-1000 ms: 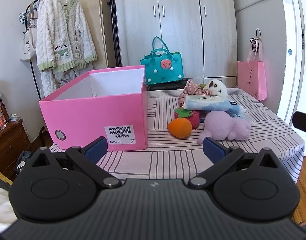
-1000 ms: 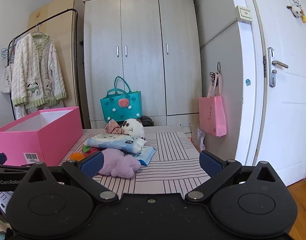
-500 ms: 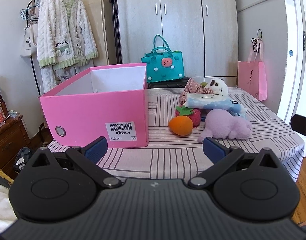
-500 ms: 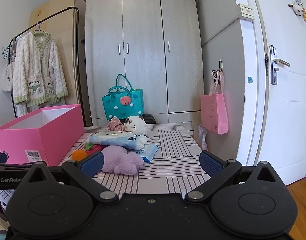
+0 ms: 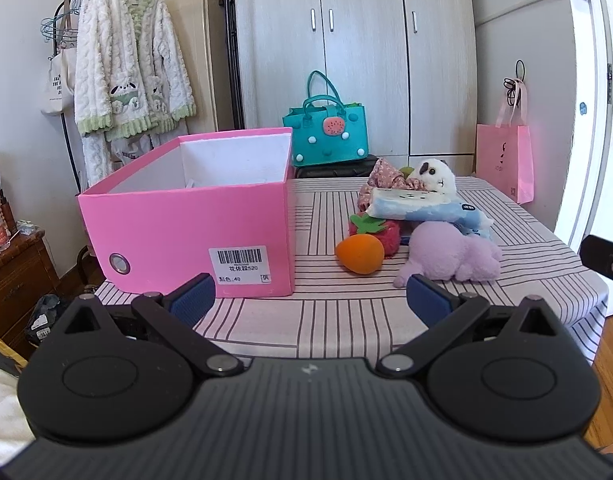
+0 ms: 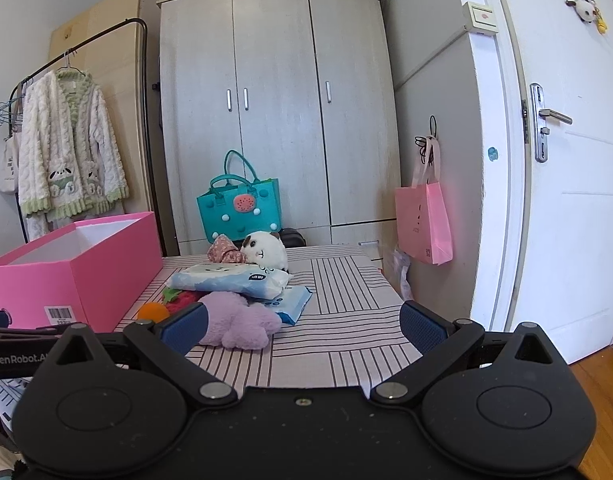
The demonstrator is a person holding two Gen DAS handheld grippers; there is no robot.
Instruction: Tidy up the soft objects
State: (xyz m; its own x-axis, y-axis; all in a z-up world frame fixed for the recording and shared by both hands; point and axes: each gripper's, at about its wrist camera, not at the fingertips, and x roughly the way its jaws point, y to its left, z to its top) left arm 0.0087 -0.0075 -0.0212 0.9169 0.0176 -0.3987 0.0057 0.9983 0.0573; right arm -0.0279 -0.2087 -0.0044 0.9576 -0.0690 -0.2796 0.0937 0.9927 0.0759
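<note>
An open pink box stands on the left of the striped table; it also shows in the right wrist view. To its right lies a heap: an orange plush, a red strawberry plush, a purple plush, wipe packs, a white plush and floral cloth. The purple plush and wipe packs show in the right wrist view too. My left gripper is open and empty at the table's near edge. My right gripper is open and empty, short of the heap.
A teal bag stands behind the table before a wardrobe. A pink paper bag hangs at the right wall by a white door. A clothes rack with a fluffy cardigan stands at the left.
Both grippers have edged forward and slightly up toward the table; the box and heap look a little nearer. Nothing on the table has moved. Both grippers stay open.
</note>
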